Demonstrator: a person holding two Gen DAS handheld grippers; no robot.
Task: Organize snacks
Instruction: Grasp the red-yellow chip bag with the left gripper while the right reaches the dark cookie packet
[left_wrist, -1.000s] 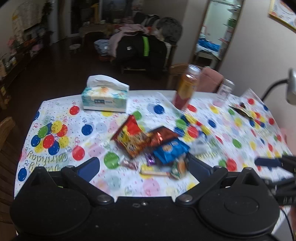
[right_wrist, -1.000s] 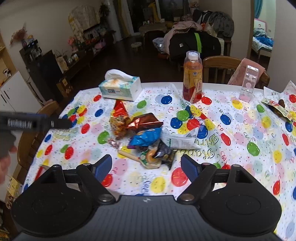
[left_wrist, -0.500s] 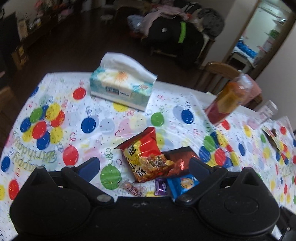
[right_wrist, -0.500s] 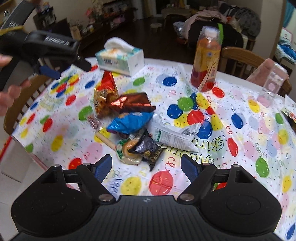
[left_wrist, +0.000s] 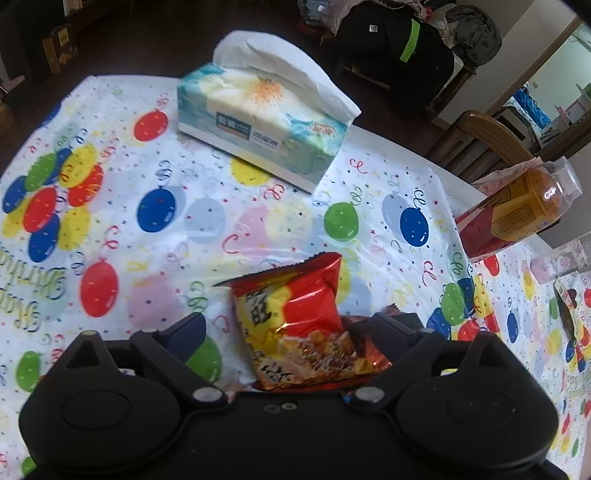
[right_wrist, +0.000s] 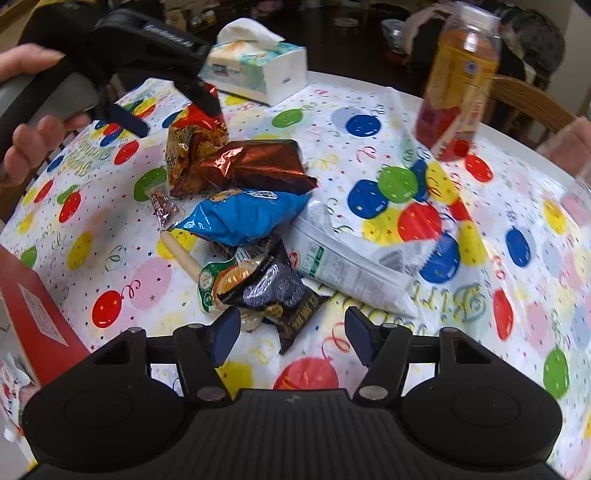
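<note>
L tool (left_wrist: 288, 328) is low over the worktop (left_wrist: 122, 236), angled fwd, fingers apart, w/ the red-yellow snack bag (left_wrist: 299, 328) lying between them; not clamped. R-wrist view shows that same tool from outside: a hand (right_wrist: 26, 110) wrapped round its grey grip at top left, tips down at the red-yellow bag's far end. R tool (right_wrist: 290, 332) sits back at the near edge of the snack pile, fingers wide apart, holding nothing, black packet (right_wrist: 280, 295) just ahead of the tips.

Snacks lie heaped mid-worktop on the balloon cloth. Only the R view shows the full heap: brown foil bag (right_wrist: 255, 166) leaning on the red-yellow one, blue bag (right_wrist: 247, 214) below it, white-green pack (right_wrist: 351, 273) to the right, a small wrapped candy (right_wrist: 164, 210), plus a red box (right_wrist: 33, 314) at the left edge. L view hides most of that behind its own body, but gives the tissue box (left_wrist: 266, 122) close up. Drink bottle (right_wrist: 460, 81) stands far right in both views.
</note>
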